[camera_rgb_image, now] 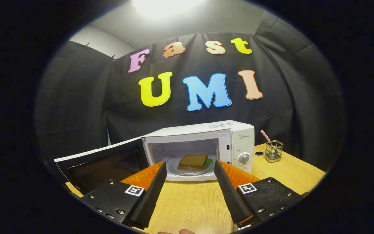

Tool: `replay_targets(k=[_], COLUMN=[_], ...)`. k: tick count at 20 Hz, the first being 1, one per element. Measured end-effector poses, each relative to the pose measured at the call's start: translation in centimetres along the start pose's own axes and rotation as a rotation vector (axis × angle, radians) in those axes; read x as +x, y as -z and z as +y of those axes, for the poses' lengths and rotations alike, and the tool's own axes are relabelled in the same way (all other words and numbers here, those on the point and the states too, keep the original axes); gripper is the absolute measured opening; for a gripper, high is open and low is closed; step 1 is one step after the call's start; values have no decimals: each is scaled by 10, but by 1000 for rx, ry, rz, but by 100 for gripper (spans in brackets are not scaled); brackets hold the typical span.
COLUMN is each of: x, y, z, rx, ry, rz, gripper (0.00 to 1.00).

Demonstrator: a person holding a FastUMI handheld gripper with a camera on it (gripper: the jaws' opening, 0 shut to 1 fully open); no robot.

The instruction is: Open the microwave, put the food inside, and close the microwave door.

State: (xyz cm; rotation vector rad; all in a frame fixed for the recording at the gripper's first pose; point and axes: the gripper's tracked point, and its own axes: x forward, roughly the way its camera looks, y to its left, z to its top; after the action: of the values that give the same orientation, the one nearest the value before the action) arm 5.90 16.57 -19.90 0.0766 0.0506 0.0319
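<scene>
gripper view, looking forward along my two fingers. biggest thing ahead: the wooden table [193, 201], pale grain, running from under my fingers out to the booth wall. on it sits the white microwave [206, 146], just beyond my fingertips, its dial panel on its right side. the microwave door [102, 164] is swung wide open to the left, its dark inner window facing me, its lower edge close behind my left finger. inside the cavity a clear glass plate [190, 170] lies flat, and on it the food, a sandwich [192, 161] of brown bread with a bit of green leaf poking out at the right. the sandwich is well inside, resting on the plate, not touching my fingers.

my gripper [190, 170] is empty: jaws spread wide apart, nothing between them but bare table and the view into the oven. both fingertips stand just short of the microwave's front lip, one to each side of the plate.

right of the microwave, farther back on the table, a small wire mesh holder [273, 151] stands upright with a striped straw [265, 135] leaning out of it. a small dark hole [259, 153] in the tabletop lies between holder and microwave.
</scene>
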Motion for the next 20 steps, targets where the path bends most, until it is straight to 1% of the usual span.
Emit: replay_targets(k=[3, 8, 11, 12, 13, 14, 15, 16, 17, 19, 20], x=[-12, -36, -48, -51, -55, -59, -62, -65, -69, -79, -84], y=[-1, -8, -8, -9, -12, -14, -17, -18, -21, -20, -18], z=[7, 32, 46, 49, 52, 59, 70, 83, 97, 124, 140], rx=[10, 21, 27, 36, 41, 50, 55, 50, 51, 67, 73], ry=[-13, -57, -73, -69, -67, -75, -102, -138, -179, -259, -307], rz=[9, 0, 0, -2, -7, -15, -21, -22, -30, -16, -2], gripper=[90, 87, 75, 70, 56, 47, 38, 35, 34, 20, 20])
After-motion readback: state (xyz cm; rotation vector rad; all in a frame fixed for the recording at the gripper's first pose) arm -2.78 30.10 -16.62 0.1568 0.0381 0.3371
